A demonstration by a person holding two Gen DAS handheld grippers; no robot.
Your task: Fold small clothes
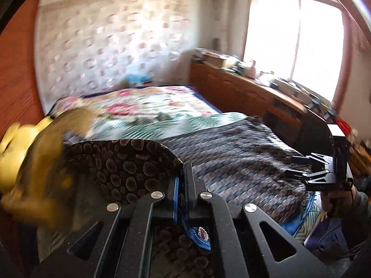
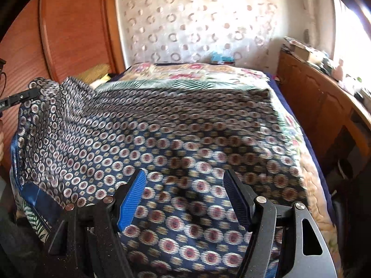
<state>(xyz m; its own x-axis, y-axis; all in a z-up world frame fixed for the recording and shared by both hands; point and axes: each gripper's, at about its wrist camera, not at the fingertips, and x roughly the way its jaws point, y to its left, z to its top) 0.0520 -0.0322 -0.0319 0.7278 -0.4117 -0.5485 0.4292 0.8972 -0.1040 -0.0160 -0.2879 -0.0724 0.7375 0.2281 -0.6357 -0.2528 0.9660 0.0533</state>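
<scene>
A dark blue scarf (image 2: pixel 185 139) printed with small round medallions lies spread over the bed. My left gripper (image 1: pixel 183 173) is shut on one corner of the scarf (image 1: pixel 120 164) and holds it raised, so the cloth drapes up off the bed at the left. That gripper (image 2: pixel 34 92) shows in the right wrist view at the far left, pinching the lifted corner. My right gripper (image 2: pixel 185 185) hovers open just above the near part of the scarf, its blue pads (image 2: pixel 132 199) wide apart with nothing between them. It also appears at the right edge of the left wrist view (image 1: pixel 299 164).
The bed carries a floral quilt (image 2: pixel 197 74). A wooden cabinet (image 1: pixel 243 92) with clutter on top runs along the right under a bright window (image 1: pixel 294 41). A wooden wardrobe (image 2: pixel 76 30) stands at the left. A yellow plush toy (image 1: pixel 20 157) is close at the left.
</scene>
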